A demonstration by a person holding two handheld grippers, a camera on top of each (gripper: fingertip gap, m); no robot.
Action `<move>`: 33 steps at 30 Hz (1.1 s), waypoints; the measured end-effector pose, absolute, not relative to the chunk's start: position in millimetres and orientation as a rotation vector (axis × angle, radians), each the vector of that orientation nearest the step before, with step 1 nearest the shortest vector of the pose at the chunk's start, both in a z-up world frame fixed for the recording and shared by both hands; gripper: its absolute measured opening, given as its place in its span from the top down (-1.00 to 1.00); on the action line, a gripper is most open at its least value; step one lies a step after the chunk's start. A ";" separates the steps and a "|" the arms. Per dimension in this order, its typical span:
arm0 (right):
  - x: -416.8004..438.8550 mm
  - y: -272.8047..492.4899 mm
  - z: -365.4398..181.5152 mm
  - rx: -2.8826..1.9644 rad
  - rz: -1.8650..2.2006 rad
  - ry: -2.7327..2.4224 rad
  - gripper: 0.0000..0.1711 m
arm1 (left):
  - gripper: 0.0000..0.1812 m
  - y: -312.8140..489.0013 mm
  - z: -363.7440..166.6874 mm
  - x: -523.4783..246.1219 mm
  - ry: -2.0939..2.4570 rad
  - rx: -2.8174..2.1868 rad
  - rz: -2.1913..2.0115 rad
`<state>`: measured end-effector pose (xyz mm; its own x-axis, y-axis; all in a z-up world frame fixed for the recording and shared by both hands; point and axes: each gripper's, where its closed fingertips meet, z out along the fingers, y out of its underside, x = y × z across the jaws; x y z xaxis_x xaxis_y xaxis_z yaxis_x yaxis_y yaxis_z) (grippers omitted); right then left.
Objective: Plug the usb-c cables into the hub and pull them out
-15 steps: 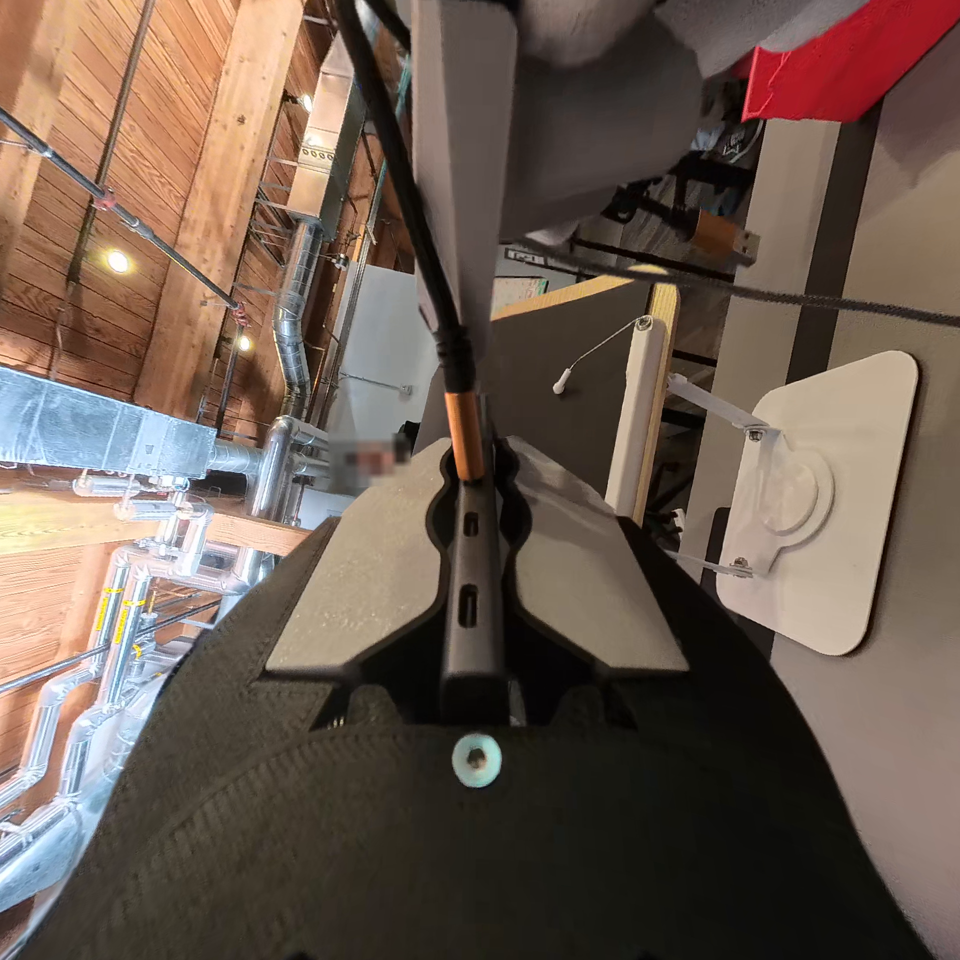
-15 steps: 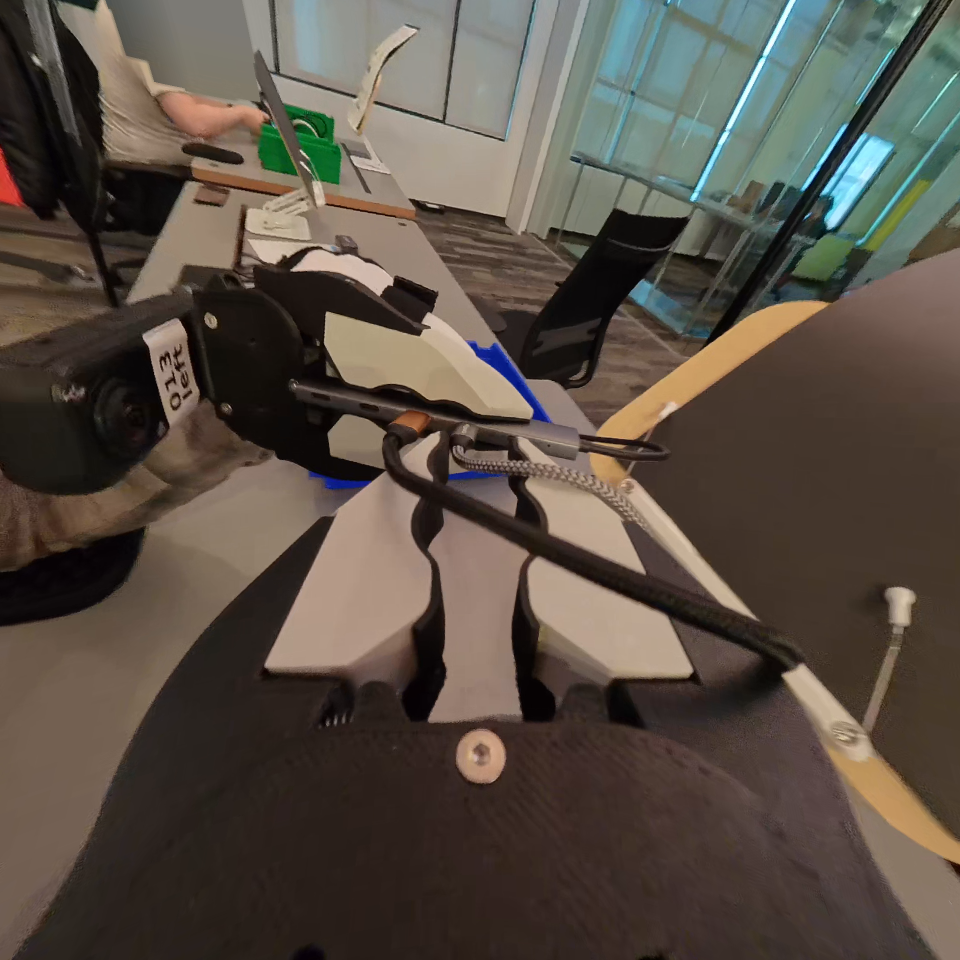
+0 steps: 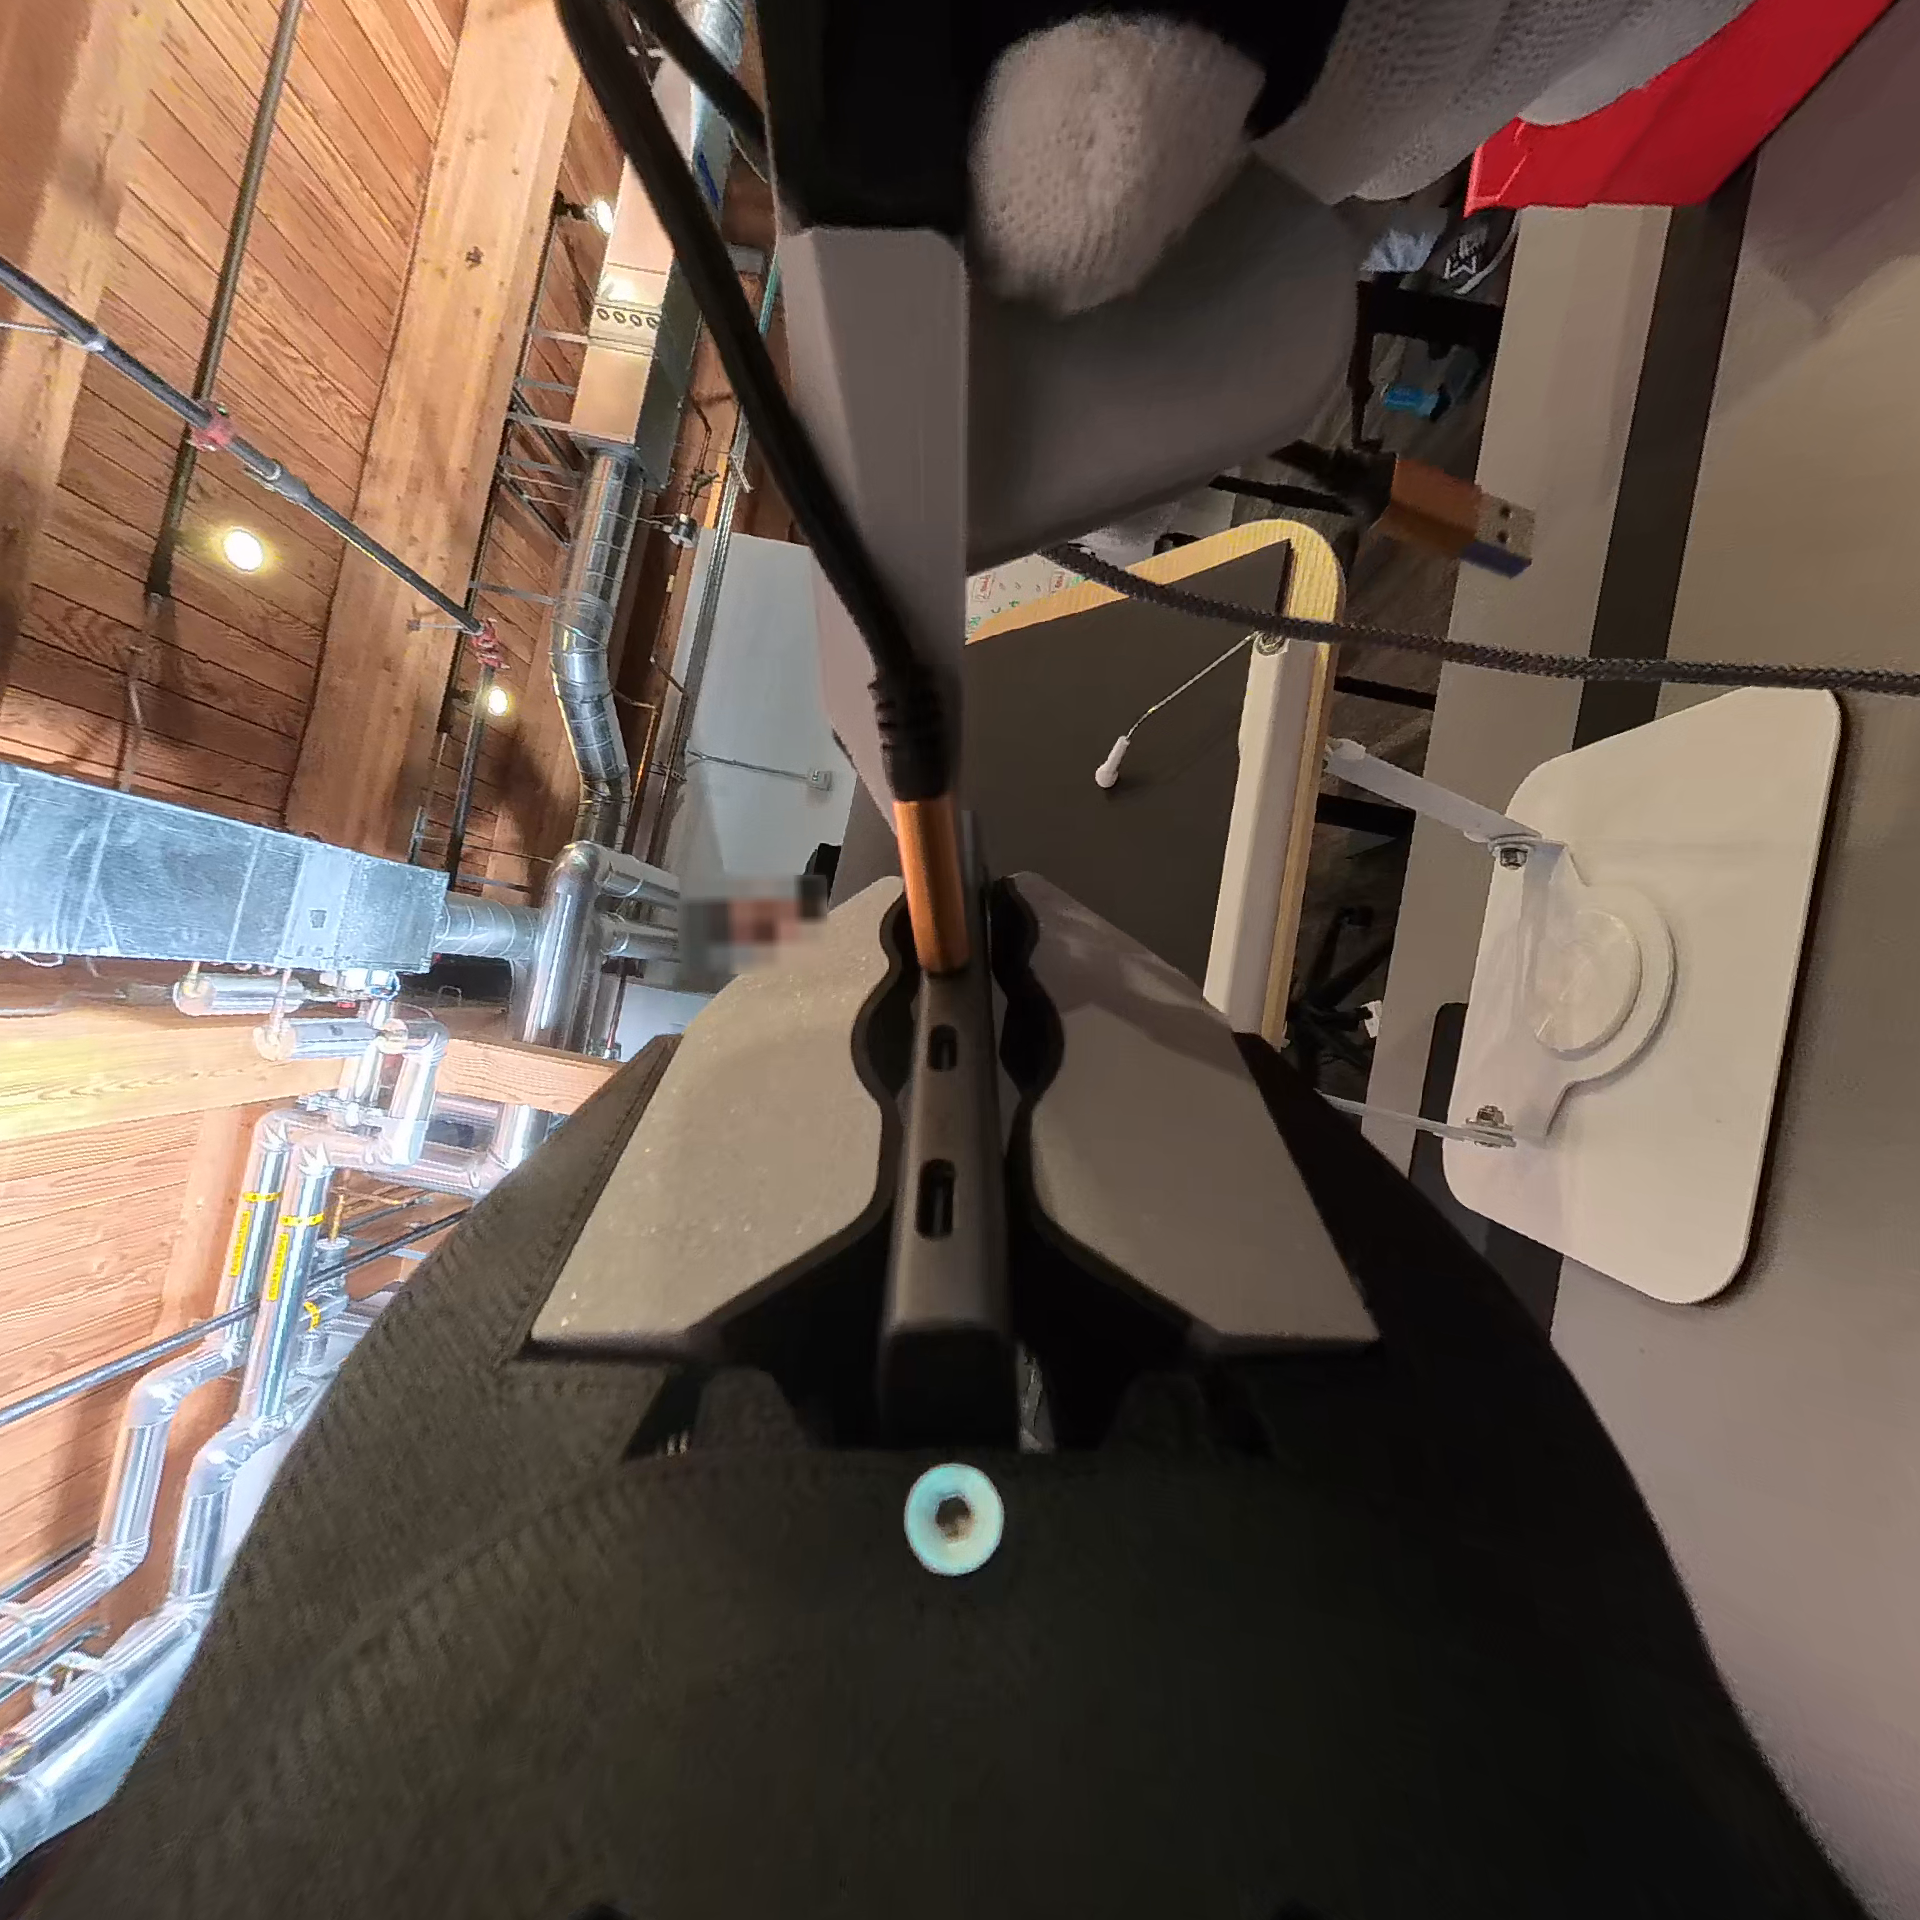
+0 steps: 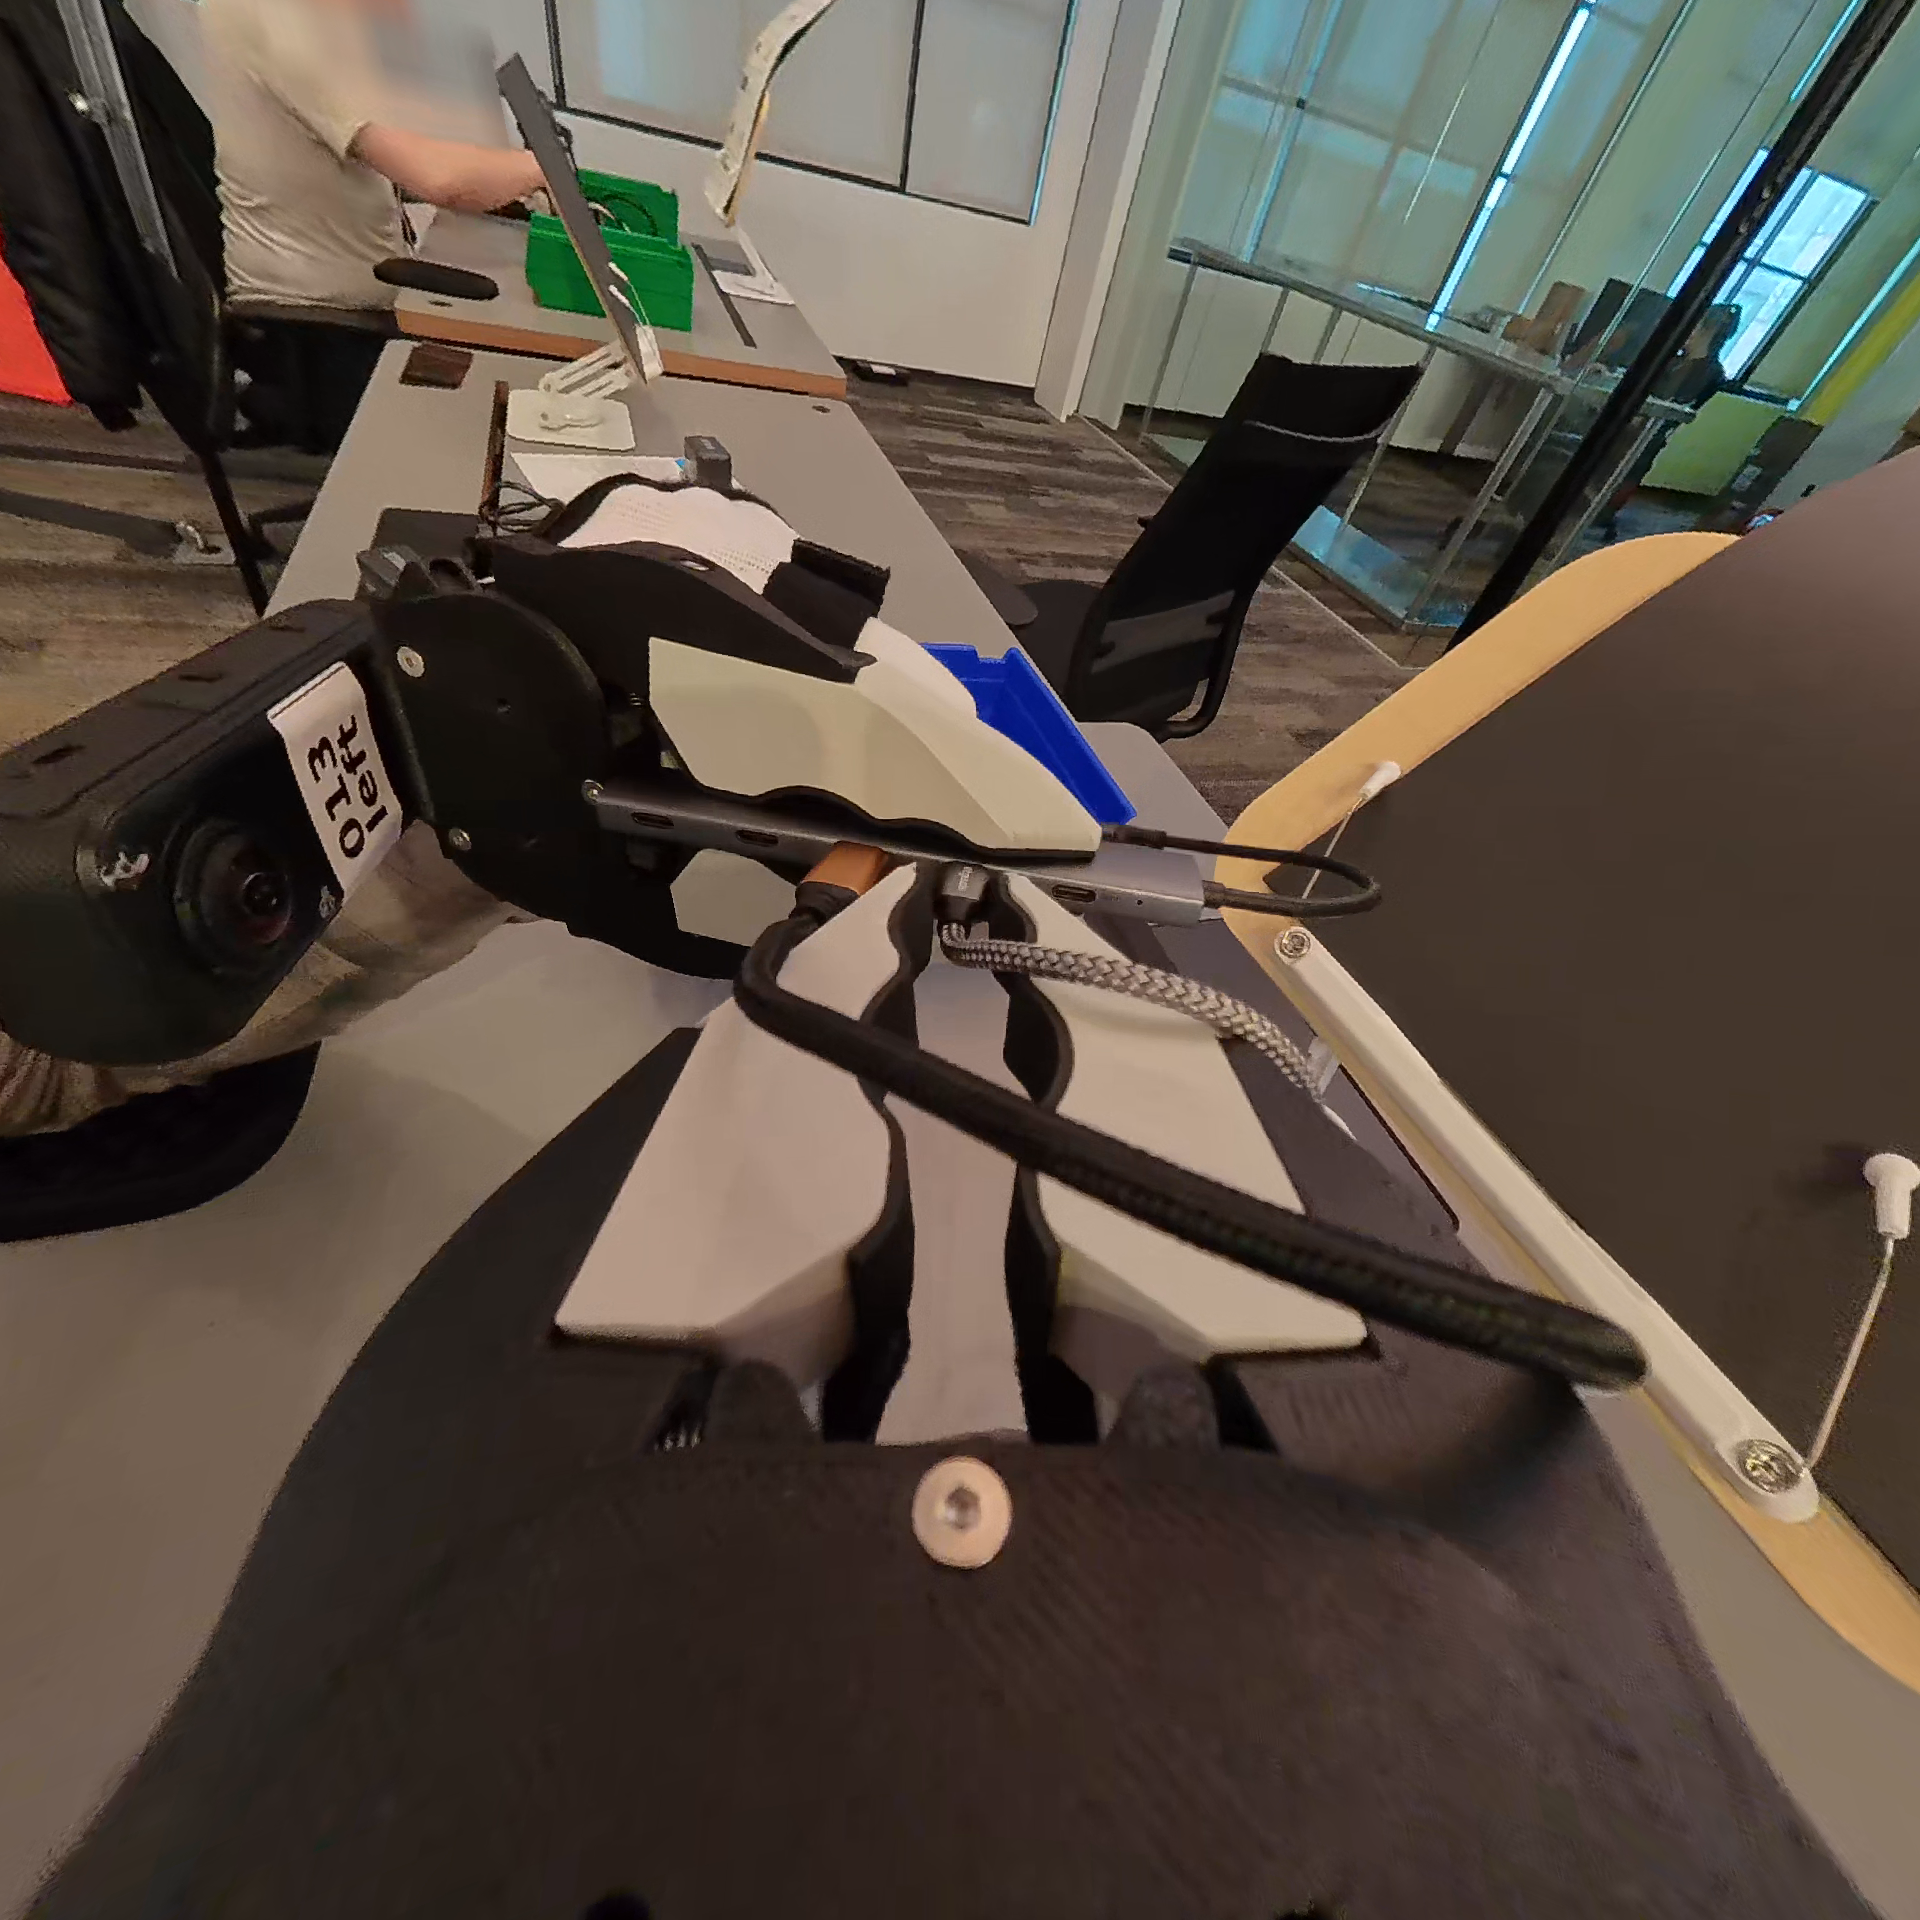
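My left gripper [image 3: 951, 925] is shut on a slim dark grey hub [image 3: 940, 1174], held edge-on with two empty ports facing the camera. A black cable with a copper plug [image 3: 930, 883] sits in the hub's edge near the fingertips. In the right wrist view the hub [image 4: 1132, 878] lies across, under the left gripper's white finger [image 4: 883, 727]. My right gripper [image 4: 956, 896] has its tips around the grey plug [image 4: 961, 883] of a grey braided cable [image 4: 1122, 982], which meets the hub's edge beside the copper plug [image 4: 847, 868]. How deep the grey plug sits is hidden.
The black cable [image 4: 1143, 1174] loops over my right gripper's fingers. A black divider panel with a wooden rim [image 4: 1662, 831] stands close on the right. A blue bin [image 4: 1039, 717], a black chair [image 4: 1226, 582] and a white stand base [image 3: 1642, 997] are on or beside the grey desk. My two grippers' fingertips are within a few centimetres of each other.
My right gripper has come a little closer to the hub, and its finger and the gloved hand look larger in the left wrist view. The left gripper's hold on the hub is unchanged.
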<state>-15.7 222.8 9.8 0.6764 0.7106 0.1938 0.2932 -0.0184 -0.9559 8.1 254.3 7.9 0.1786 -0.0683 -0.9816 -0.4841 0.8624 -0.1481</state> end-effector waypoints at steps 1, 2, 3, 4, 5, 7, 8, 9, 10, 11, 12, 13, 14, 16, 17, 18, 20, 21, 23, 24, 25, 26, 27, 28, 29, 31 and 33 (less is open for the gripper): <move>-16.1 222.8 10.5 -1.601 0.407 -0.837 0.91 | 0.85 254.2 8.7 7.9 1.368 -0.485 0.313; -16.2 222.9 11.3 -1.594 0.406 -0.836 0.92 | 0.85 254.0 9.4 7.8 1.365 -0.485 0.311; -16.5 223.0 12.0 -1.584 0.399 -0.840 0.92 | 0.85 254.0 9.9 7.4 1.363 -0.486 0.309; -16.9 223.4 12.9 -1.574 0.392 -0.842 0.91 | 0.85 254.1 10.7 6.9 1.359 -0.486 0.310; -17.6 223.6 14.2 -1.562 0.387 -0.842 0.92 | 0.85 254.4 12.1 6.2 1.353 -0.488 0.310; -19.3 223.8 16.2 -1.547 0.391 -0.836 0.92 | 0.85 254.2 14.5 4.5 1.346 -0.496 0.297; -19.9 224.1 17.5 -1.538 0.383 -0.832 0.92 | 0.85 254.3 15.8 3.9 1.341 -0.500 0.290; -20.6 224.3 19.2 -1.529 0.372 -0.827 0.92 | 0.85 254.8 17.3 3.1 1.332 -0.504 0.286; -21.0 224.8 19.5 -1.530 0.363 -0.821 0.92 | 0.85 255.7 17.5 2.5 1.331 -0.512 0.281; -21.3 225.1 18.7 -1.536 0.359 -0.821 0.92 | 0.85 256.7 16.9 1.8 1.337 -0.519 0.277; -21.5 225.4 18.1 -1.538 0.358 -0.822 0.92 | 0.85 257.0 16.8 1.4 1.337 -0.520 0.276; -21.5 225.5 18.7 -1.536 0.359 -0.818 0.92 | 0.85 256.9 17.2 1.5 1.334 -0.522 0.270; -21.0 225.9 18.9 -1.538 0.355 -0.813 0.92 | 0.85 257.2 16.7 1.9 1.336 -0.536 0.256; -20.6 226.4 18.6 -1.546 0.327 -0.812 0.92 | 0.85 258.0 16.0 2.2 1.335 -0.545 0.243; -20.2 226.9 18.7 -1.551 0.312 -0.806 0.92 | 0.85 258.9 16.1 2.3 1.329 -0.550 0.238; -19.8 227.7 18.4 -1.556 0.284 -0.804 0.92 | 0.85 260.8 14.8 2.2 1.331 -0.560 0.239; -21.0 227.9 20.4 -1.558 0.264 -0.786 0.92 | 0.85 261.3 16.5 1.2 1.315 -0.563 0.219; -21.6 227.6 20.5 -1.563 0.252 -0.784 0.92 | 0.85 261.4 16.5 0.7 1.316 -0.560 0.212; -23.3 227.6 20.0 -1.574 0.235 -0.779 0.92 | 0.85 260.6 16.1 -0.2 1.318 -0.546 0.184; -23.8 228.6 18.9 -1.583 0.225 -0.774 0.92 | 0.85 261.3 14.9 -0.5 1.318 -0.543 0.170; -23.8 230.2 17.1 -1.590 0.205 -0.771 0.92 | 0.85 263.6 13.0 -0.6 1.319 -0.536 0.179; -23.8 231.5 14.8 -1.603 0.200 -0.766 0.92 | 0.85 265.1 10.6 -0.5 1.323 -0.527 0.183; -23.4 232.9 12.0 -1.620 0.203 -0.763 0.92 | 0.84 266.5 8.2 -0.3 1.329 -0.518 0.192; -22.3 234.1 9.1 -1.633 0.207 -0.763 0.92 | 0.84 268.1 5.3 0.5 1.337 -0.514 0.208; -20.8 234.9 6.8 -1.646 0.218 -0.762 0.92 | 0.85 268.6 2.7 1.8 1.345 -0.513 0.213; -17.8 235.7 4.0 -1.655 0.225 -0.771 0.92 | 0.85 268.2 -0.7 4.9 1.351 -0.514 0.214; -15.1 236.0 0.6 -1.669 0.229 -0.781 0.92 | 0.85 268.1 -4.7 7.5 1.363 -0.512 0.218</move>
